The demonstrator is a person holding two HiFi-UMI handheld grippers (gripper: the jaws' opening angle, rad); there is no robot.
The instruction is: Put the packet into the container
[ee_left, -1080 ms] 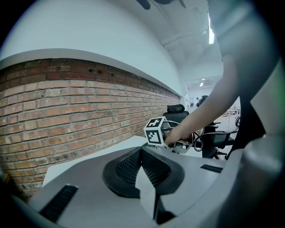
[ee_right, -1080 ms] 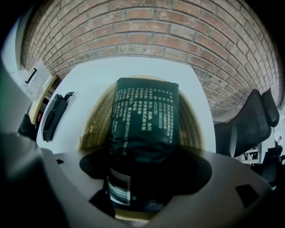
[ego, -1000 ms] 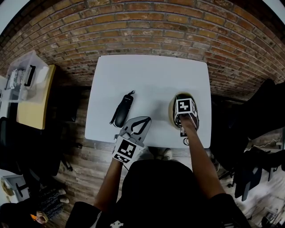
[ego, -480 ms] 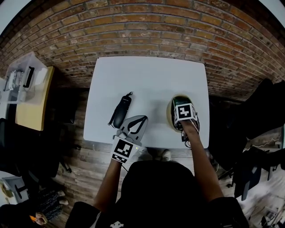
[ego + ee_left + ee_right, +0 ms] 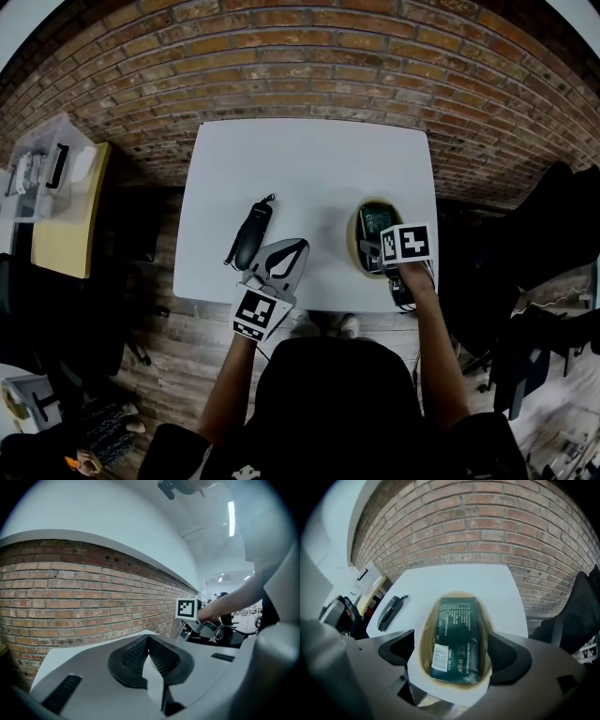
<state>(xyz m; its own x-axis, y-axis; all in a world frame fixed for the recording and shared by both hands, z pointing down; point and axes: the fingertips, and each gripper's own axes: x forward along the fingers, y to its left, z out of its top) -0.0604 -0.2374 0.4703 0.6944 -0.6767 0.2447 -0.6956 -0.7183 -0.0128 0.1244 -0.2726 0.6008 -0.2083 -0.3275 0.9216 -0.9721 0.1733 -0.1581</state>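
Note:
A dark green packet [image 5: 375, 221] [image 5: 457, 639] lies flat inside the tan oval container [image 5: 357, 234] [image 5: 423, 639] at the right front of the white table [image 5: 309, 159]. My right gripper [image 5: 382, 251] [image 5: 454, 657] hangs above the container's near end, pointing steeply down. Its jaws have just been opening and stand wide, clear of the packet below them. My left gripper [image 5: 286, 255] [image 5: 149, 641] is shut on nothing at the table's front edge, pointing nearly level across the table.
A black elongated handset-like object [image 5: 249, 234] [image 5: 390, 611] lies just left of my left gripper. Behind the table runs a brick wall [image 5: 70, 602]. A yellow side table with a clear box [image 5: 42, 164] stands at the left and a dark chair [image 5: 553, 234] at the right.
My right gripper has risen off the container and drawn back toward the front edge with wider jaws, uncovering the packet in the container. The left gripper has stayed where it was.

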